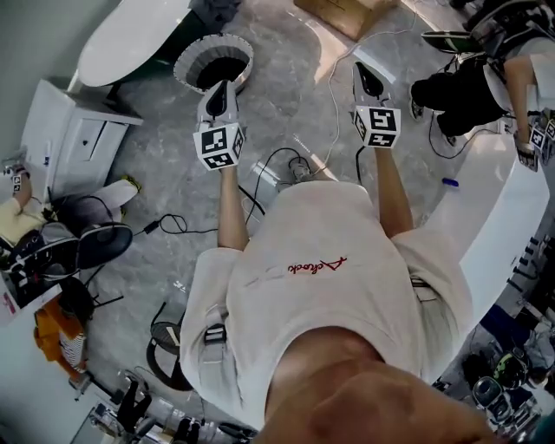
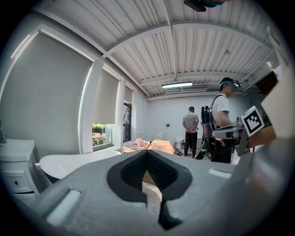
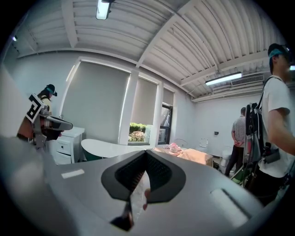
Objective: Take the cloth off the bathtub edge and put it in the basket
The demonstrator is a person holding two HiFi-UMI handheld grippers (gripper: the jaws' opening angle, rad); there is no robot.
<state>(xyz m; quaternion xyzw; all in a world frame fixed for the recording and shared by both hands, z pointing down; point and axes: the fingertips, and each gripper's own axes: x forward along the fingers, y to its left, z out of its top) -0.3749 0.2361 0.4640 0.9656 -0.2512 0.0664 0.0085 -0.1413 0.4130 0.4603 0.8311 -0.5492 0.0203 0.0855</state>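
Note:
My left gripper [image 1: 218, 90] is shut and empty, held out level just short of the white ribbed basket [image 1: 213, 62], which has a dark inside and stands on the marble floor. To its right my right gripper [image 1: 368, 76] is also shut on nothing. A white oval bathtub [image 1: 130, 39] lies beyond the basket at the far left. It also shows ahead in the left gripper view, the bathtub [image 2: 73, 161], past the left gripper [image 2: 147, 153], and in the right gripper view, the bathtub [image 3: 110, 148], past the right gripper [image 3: 146, 153]. I see no cloth on its rim.
A white cabinet [image 1: 74, 130] stands left of the tub. A long white curved edge [image 1: 507, 217] runs down the right side. Cables [image 1: 286, 160] trail on the floor. A cardboard box [image 1: 342, 13] sits far ahead. Other people [image 2: 190, 130] stand across the room.

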